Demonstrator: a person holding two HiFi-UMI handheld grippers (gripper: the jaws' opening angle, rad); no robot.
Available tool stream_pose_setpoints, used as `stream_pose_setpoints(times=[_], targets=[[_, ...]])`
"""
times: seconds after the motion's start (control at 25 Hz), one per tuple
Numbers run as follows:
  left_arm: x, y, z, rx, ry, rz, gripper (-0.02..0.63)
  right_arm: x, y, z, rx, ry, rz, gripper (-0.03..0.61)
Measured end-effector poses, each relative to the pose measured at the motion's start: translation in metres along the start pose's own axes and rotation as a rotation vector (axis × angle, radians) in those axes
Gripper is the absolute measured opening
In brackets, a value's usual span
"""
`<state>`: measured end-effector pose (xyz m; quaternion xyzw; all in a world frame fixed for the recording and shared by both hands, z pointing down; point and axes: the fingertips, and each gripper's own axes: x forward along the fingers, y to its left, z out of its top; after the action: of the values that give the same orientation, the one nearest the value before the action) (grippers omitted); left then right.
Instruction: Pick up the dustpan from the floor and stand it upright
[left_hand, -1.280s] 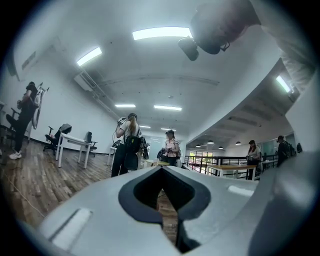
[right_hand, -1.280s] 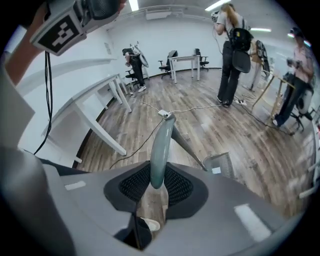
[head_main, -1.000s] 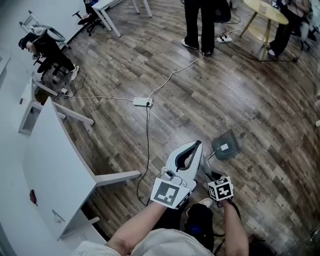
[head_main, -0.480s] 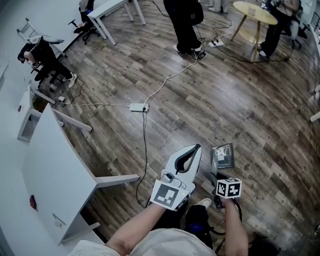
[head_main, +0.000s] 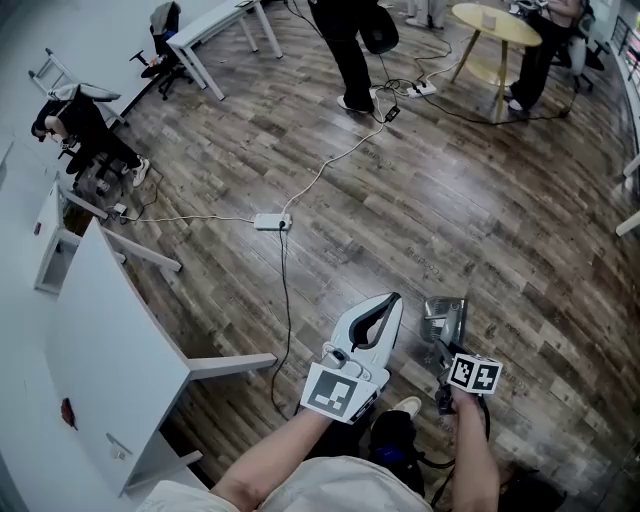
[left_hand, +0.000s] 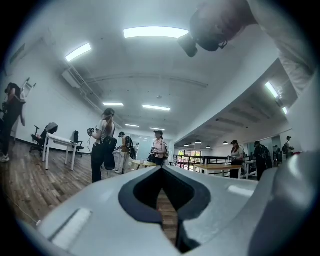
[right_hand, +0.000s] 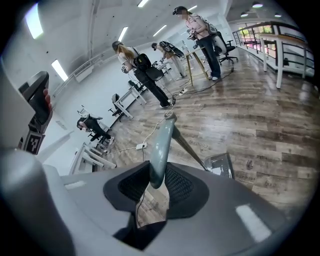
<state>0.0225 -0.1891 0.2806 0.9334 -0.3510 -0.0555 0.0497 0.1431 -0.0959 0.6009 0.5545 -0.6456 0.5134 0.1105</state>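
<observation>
Pinching the dustpan (right_hand: 220, 165) by its grey handle (right_hand: 161, 142) between the fingers of the right gripper (right_hand: 156, 186). Pan end beyond and below those fingers, tipped up on edge on the wooden floor (head_main: 480, 200). Left gripper (left_hand: 161, 172) alongside, raised, fingers pressed together at the tips, nothing between.

1. Left gripper (head_main: 393, 298): white rounded shell, dark-lined jaws, large black-and-white marker cube (head_main: 335, 388).
2. Right gripper (head_main: 441, 352): dark body, small marker cube (head_main: 473, 374).
3. Pale garment (head_main: 300, 490), white shoe (head_main: 408, 405).
</observation>
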Motion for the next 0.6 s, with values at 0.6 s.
stream_pose_setpoints(times=[0.6], targets=[[0.012,-0.012,0.002,0.002,-0.004,-0.008,0.0,-0.012,-0.027,0.02,-0.035,-0.023,-0.112,0.147]])
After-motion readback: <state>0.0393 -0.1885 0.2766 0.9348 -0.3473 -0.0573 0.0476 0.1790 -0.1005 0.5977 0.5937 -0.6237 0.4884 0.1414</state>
